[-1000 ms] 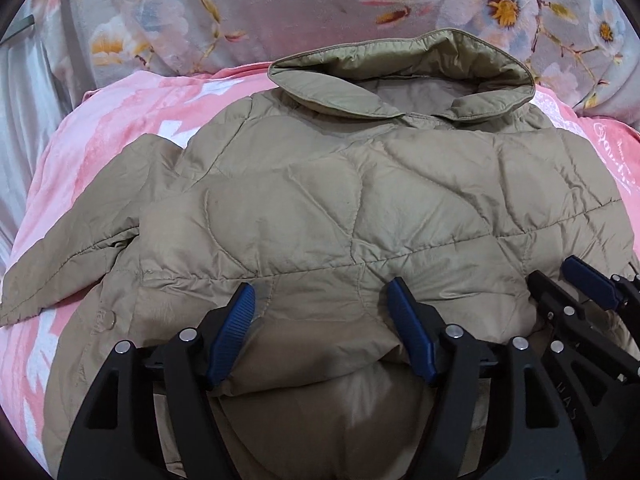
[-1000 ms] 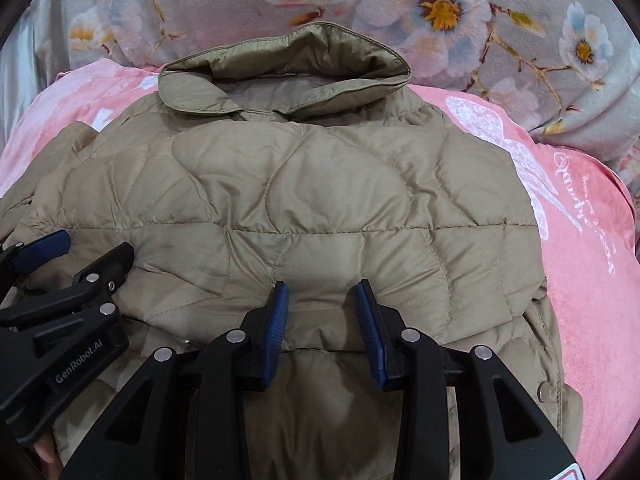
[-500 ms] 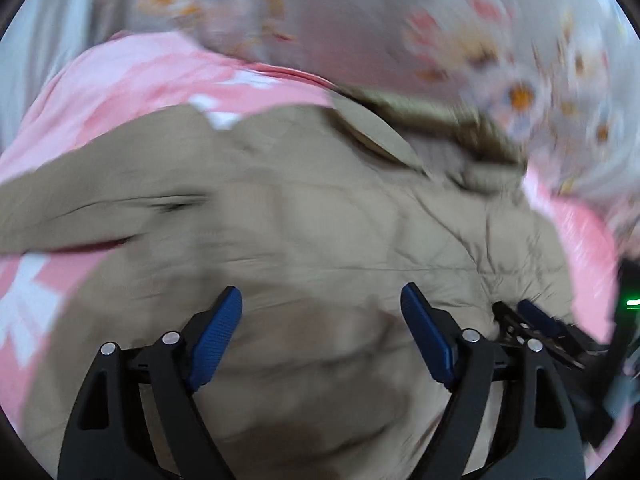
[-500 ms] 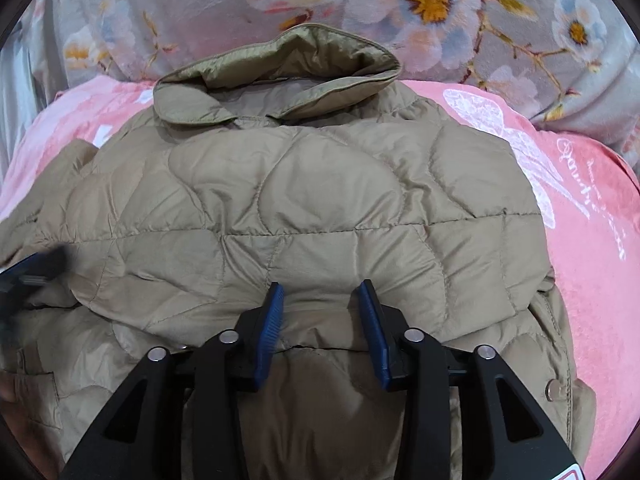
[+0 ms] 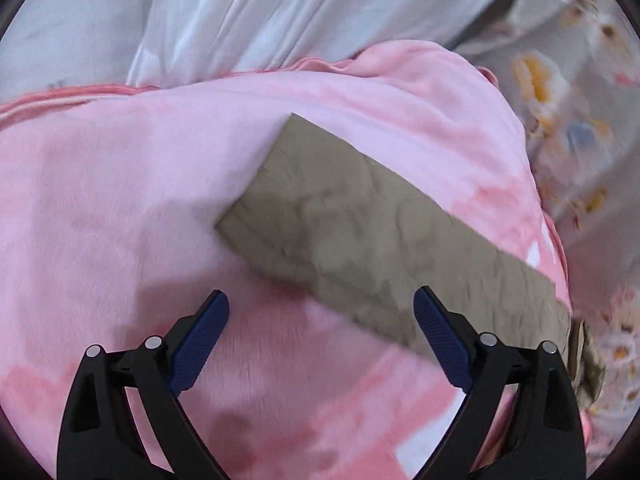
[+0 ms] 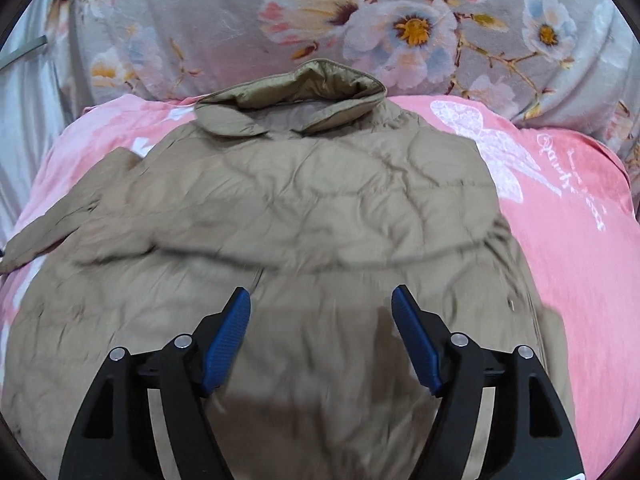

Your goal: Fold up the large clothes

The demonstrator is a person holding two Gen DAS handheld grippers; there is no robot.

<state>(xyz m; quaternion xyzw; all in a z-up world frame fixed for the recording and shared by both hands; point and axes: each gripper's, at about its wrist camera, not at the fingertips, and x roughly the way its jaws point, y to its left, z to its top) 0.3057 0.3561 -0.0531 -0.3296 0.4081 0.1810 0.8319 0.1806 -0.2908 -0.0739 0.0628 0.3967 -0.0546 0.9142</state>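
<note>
- Your jacket (image 6: 312, 216) is a khaki quilted puffer, its stitching marking soft rounded cells. It lies flat on the pink blanket (image 6: 580, 260) and fills the middle of the right wrist view.
- Its collar (image 6: 296, 100) stands up as a padded ridge at upper centre, against the grey floral bedding (image 6: 200, 20).
- One sleeve (image 5: 360, 240) stretches out as a long flat band. In the left wrist view it runs from the centre down to the lower right; in the right wrist view it tapers off toward the left edge.
- Your left hand-held gripper (image 5: 320, 340) is released: its ribbed blue pads (image 5: 438, 344) stand wide apart above plush blanket, and the sleeve's lower edge passes just behind the right pad. Nothing sits between them.
- Your right hand-held gripper (image 6: 320, 340) is also released, its jaws having just been opening. They hang over the jacket's lower body with only smooth fabric showing in the gap, unpinched.
- The blanket is fleecy, with paler patches and a white lace-like bow print (image 6: 492, 148) at the right.
- Pale pleated fabric (image 5: 260, 12) hangs across the top of the left wrist view.
</note>
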